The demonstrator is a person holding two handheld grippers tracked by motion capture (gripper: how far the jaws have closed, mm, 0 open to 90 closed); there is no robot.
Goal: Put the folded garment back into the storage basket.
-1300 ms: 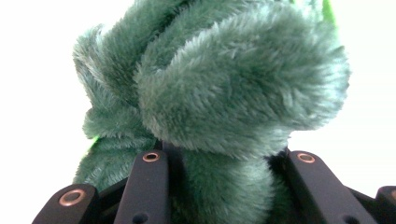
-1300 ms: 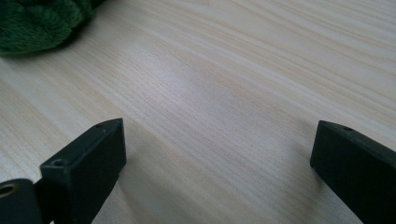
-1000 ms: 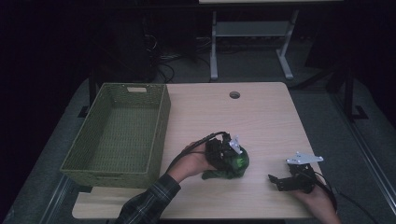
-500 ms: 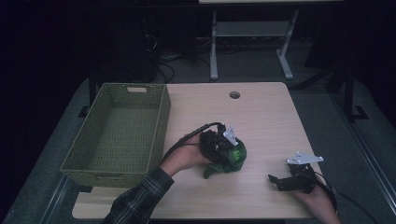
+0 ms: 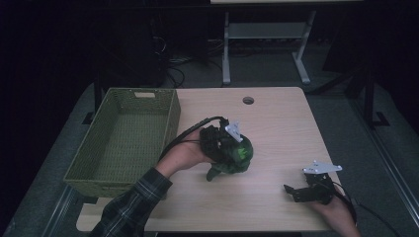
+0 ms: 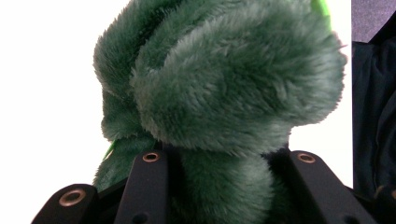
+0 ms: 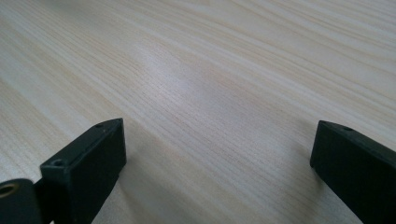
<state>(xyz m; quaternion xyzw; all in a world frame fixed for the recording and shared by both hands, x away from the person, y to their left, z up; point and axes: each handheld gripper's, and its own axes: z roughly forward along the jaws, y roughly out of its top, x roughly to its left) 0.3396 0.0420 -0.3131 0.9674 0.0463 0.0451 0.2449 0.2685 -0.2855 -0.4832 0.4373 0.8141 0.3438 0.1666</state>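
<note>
I have the left gripper (image 5: 236, 148) clamped on the green plush toy (image 5: 231, 159); in the left gripper view its two black jaws press into the fur from either side, with the toy's bulk (image 6: 219, 84) bulging above them; the toy sits near the middle of the table (image 5: 276, 118), a little toward the near edge, and one dark green end droops down toward the wood below the gripper; whether that end touches the table I cannot tell; my left hand (image 5: 185, 155) comes in from the near left corner in a plaid sleeve (image 5: 131, 205), with the cable looping up over the wrist. The woven green basket (image 5: 170, 116) stands along the left edge, just beside the hand, apart from the toy. My right gripper (image 5: 291, 191) rests low by the near right corner, well apart from the toy; in the right gripper view its jaws stand wide with only bare wood grain (image 7: 210, 84) between them.
</note>
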